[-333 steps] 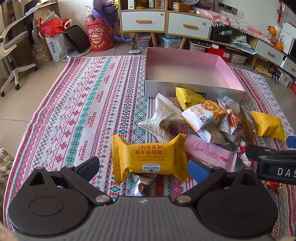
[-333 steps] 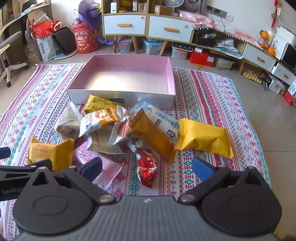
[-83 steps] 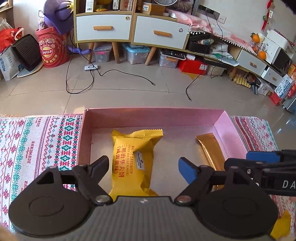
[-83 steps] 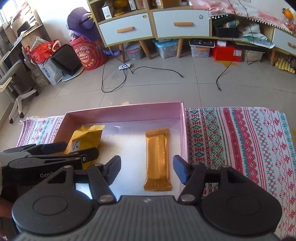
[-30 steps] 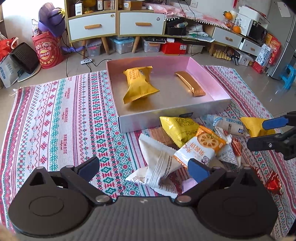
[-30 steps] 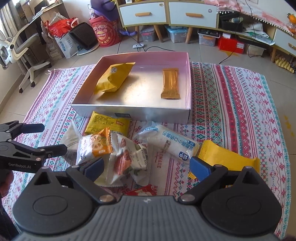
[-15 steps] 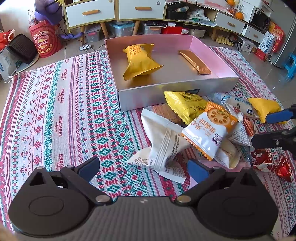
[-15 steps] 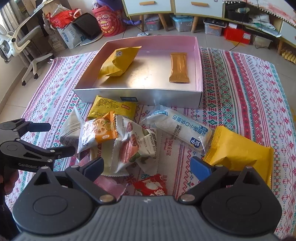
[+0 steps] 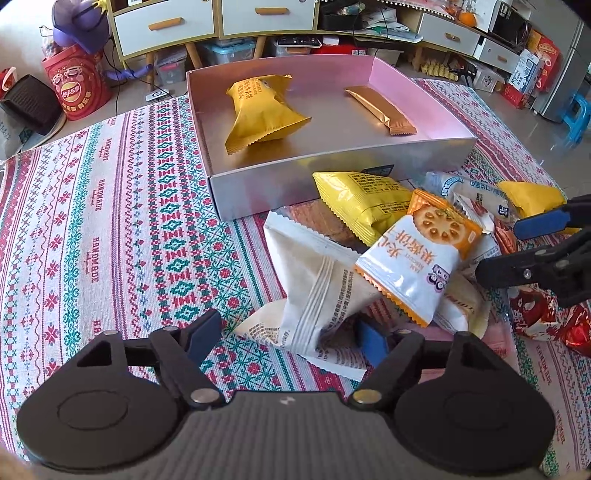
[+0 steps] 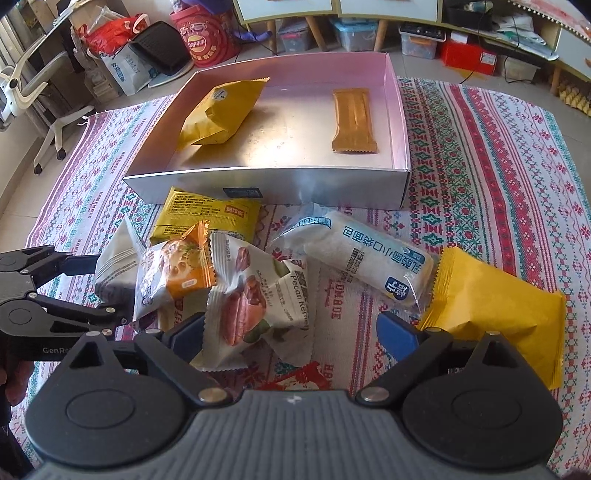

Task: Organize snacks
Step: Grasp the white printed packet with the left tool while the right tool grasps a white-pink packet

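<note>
A pink box point(image 9: 332, 173) point(image 10: 280, 184) on the patterned cloth holds a yellow snack pack point(image 9: 262, 110) point(image 10: 218, 110) and a gold bar point(image 9: 380, 105) point(image 10: 354, 118). In front of it lies a pile of snacks. My left gripper point(image 9: 288, 336) is open, low over a white pack point(image 9: 314, 288) point(image 10: 110, 269) with its fingers either side of the pack's near end. An orange biscuit pack point(image 9: 417, 258) point(image 10: 173, 273) leans on it. My right gripper point(image 10: 291, 336) is open over a pecan pack point(image 10: 255, 295). A white bread roll pack point(image 10: 365, 254) and a yellow pack point(image 10: 491, 310) lie to its right.
A second yellow pack point(image 9: 365, 203) point(image 10: 207, 214) lies against the box front. Red wrappers point(image 9: 535, 314) lie at the pile's right. Cabinets point(image 9: 221, 22), a red bucket point(image 9: 77, 88), storage bins and a cable stand behind the cloth. An office chair point(image 10: 29, 103) is at the left.
Both grippers have dropped lower and closer to the snack pile. The left one now straddles the white pack; the right one is over the pecan pack. Both stay open.
</note>
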### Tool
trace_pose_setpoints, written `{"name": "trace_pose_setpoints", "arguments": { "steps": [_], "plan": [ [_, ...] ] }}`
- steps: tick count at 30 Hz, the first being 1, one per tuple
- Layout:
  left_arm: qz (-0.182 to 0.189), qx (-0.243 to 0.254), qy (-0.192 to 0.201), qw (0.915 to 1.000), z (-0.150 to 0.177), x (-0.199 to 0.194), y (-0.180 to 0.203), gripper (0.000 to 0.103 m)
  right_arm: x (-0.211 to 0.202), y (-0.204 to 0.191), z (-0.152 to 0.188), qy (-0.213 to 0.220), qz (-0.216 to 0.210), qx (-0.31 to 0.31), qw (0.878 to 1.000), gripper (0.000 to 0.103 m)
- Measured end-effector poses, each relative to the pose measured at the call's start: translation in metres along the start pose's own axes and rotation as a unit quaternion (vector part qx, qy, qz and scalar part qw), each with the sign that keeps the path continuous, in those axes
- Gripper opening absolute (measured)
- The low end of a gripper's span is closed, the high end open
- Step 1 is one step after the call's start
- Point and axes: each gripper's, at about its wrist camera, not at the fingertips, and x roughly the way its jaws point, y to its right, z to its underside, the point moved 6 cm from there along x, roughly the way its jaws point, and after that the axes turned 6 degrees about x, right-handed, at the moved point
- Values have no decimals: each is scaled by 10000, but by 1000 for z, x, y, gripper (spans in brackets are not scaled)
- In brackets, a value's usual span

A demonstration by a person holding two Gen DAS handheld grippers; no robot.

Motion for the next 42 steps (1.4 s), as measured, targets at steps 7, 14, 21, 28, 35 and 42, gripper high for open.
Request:
{"name": "trace_pose_setpoints", "arguments": {
  "steps": [7, 14, 21, 28, 35, 42],
  "plan": [
    [-63, 156, 97, 9998, -1, 6, 5, 79, 9, -3, 0, -42, -33, -54, 10000, 85],
    [-60, 210, 178, 9996, -6, 8, 9, 69, 11, -6, -2, -56, -151, -18, 9999, 73],
    [-78, 295, 221, 9993, -13, 6, 11, 54, 10, -14, -2, -122, -375, -4, 9992, 53],
    [-49, 179, 144, 9997, -15, 2, 9, 37, 10, -19, -6, -67, -324, -111, 9994, 51],
    [-58, 123, 96, 9999, -13, -4, 4, 36, 4, -17, -9, 0, -362, -108, 9993, 48],
    [-72, 140, 131, 9998, -13, -15, 3, 36, -5, -15, -12, 80, -413, -64, 9991, 48]
  ]
}}
